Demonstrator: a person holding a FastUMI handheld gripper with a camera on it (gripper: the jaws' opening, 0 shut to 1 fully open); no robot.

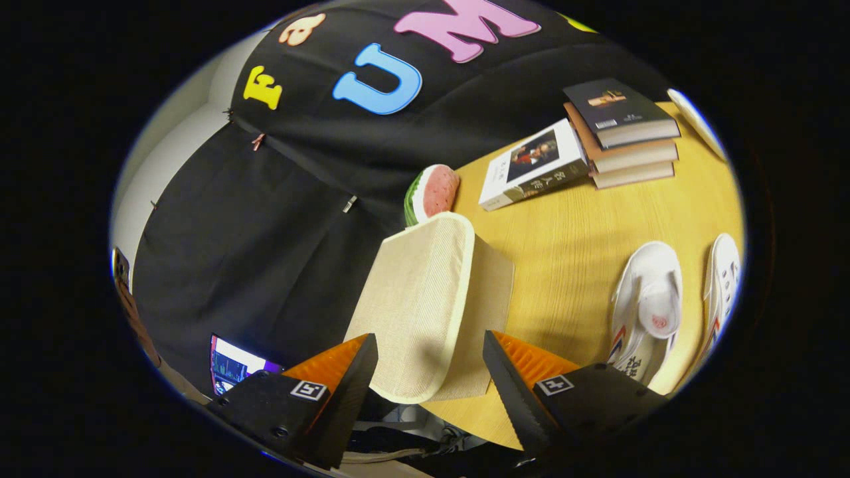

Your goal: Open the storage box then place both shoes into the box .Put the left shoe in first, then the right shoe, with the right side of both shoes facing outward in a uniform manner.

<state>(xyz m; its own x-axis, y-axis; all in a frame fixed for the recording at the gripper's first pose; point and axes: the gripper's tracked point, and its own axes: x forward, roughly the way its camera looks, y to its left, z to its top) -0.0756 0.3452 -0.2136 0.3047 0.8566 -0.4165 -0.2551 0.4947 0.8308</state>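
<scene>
You're lining up wide-open tongs around the storage box lid edge (shoes waiting on the counter), so be squeezing gently, mid-edge.

woven cloth storage box, wood-grain table

You can read little here: the white-covered book at one o'clock from the fingers bears Chinese characters down its spine, too small to make out.
</scene>
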